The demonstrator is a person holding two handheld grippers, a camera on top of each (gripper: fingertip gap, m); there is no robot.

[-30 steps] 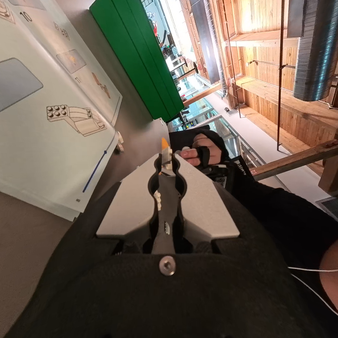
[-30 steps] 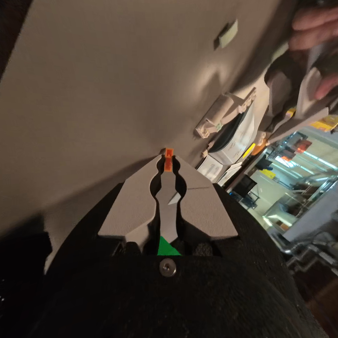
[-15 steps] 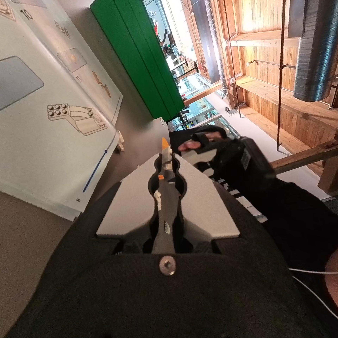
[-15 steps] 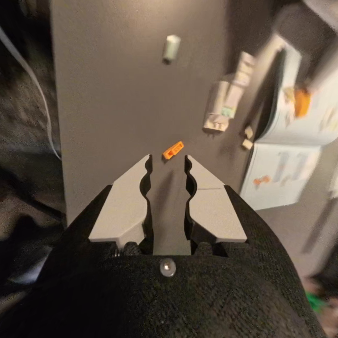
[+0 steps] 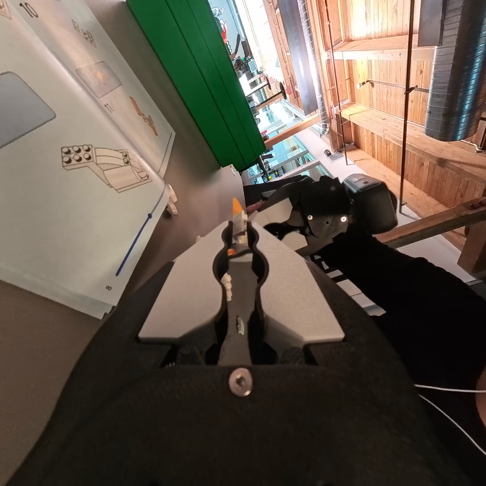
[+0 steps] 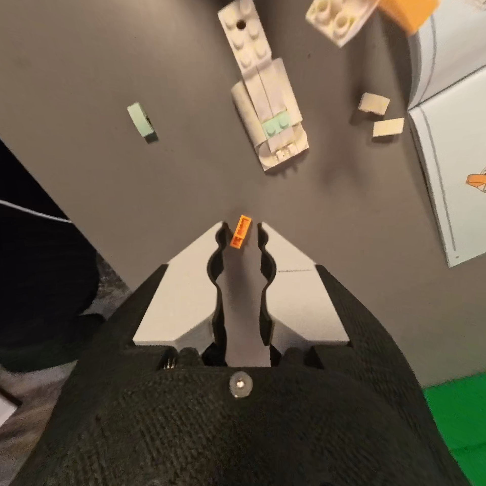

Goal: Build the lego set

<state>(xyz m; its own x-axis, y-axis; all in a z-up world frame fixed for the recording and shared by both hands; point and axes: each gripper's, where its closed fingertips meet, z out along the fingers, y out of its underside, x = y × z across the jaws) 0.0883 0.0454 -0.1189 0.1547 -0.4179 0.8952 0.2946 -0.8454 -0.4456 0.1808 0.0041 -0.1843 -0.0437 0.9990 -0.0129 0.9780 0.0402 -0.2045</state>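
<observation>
My left gripper (image 5: pixel 239 223) is shut on a small white build with an orange tip (image 5: pixel 238 219) and holds it off the table. My right gripper (image 6: pixel 241 223) is open, close over the grey table (image 6: pixel 105 65). A small orange plate (image 6: pixel 240 231) lies underside up on the table between its fingertips, touching neither. A white build with a mint brick (image 6: pixel 265 105) lies beyond it. The right gripper also shows in the left wrist view (image 5: pixel 278 213), just beyond the held build.
A mint curved piece (image 6: pixel 142 122) lies far left, two cream pieces (image 6: pixel 373 104) (image 6: pixel 388 127) far right. A white-and-orange brick (image 6: pixel 339 18) shows blurred at the top. The open instruction booklet (image 5: pixel 65 184) (image 6: pixel 447 157) and a green box (image 5: pixel 205 79) border the table. Spacing between my two grippers at the tips: around 12 centimeters.
My right gripper let go of the orange plate, which now lies on the table. The gripper swung to face the table and came down around the plate. The left gripper has not moved.
</observation>
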